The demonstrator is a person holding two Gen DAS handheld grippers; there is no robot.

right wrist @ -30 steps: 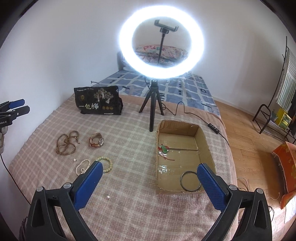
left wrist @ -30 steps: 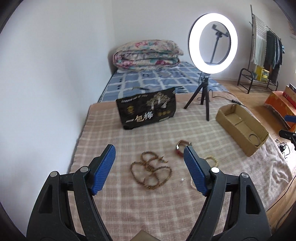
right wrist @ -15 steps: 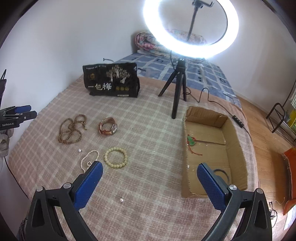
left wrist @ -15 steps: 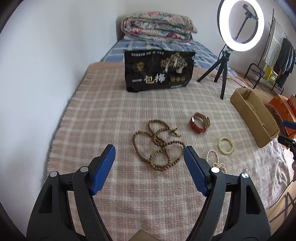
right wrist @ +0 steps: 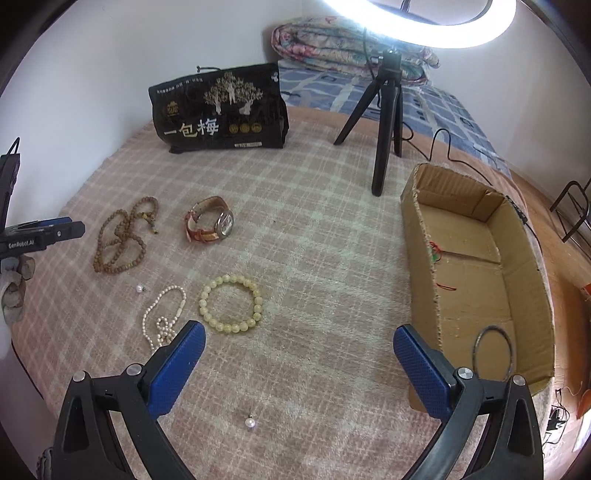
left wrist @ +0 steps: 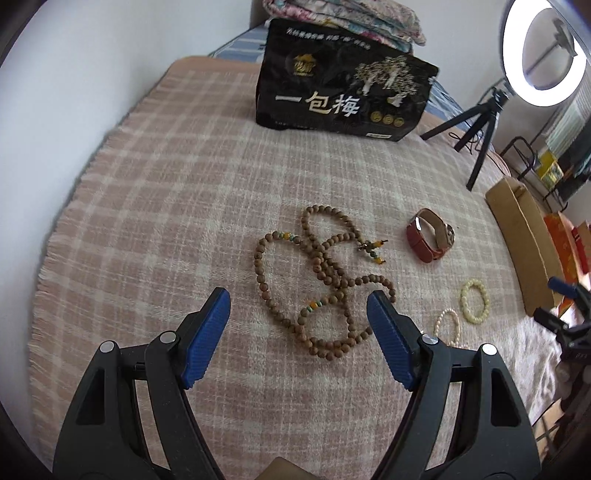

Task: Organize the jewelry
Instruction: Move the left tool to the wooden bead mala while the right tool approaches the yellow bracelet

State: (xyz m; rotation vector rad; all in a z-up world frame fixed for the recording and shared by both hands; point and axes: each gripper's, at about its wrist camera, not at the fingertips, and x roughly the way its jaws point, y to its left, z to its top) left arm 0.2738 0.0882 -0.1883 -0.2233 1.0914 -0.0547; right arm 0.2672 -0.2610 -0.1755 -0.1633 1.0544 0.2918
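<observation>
Nearby, black pouch (right wrist: 221, 110), tripod (right wrist: 384, 122), folded quilt (right wrist: 332, 33)

The left tool (left wrist: 298, 325) is pointing steeply downward, its blue-padded jaws standing wide apart with nothing gripped between them. The right tool (right wrist: 295, 365) is angling down likewise, jaws spread wide and empty. At the left edge of the right wrist view, a gloved hand (right wrist: 13, 280) is gripping the left tool.

Both wrist views look steeply down, close over our blanket (left wrist: 177, 192); both share the beads (left wrist: 325, 280) (right wrist: 122, 236), at 12 and 10 o'clock.
</observation>
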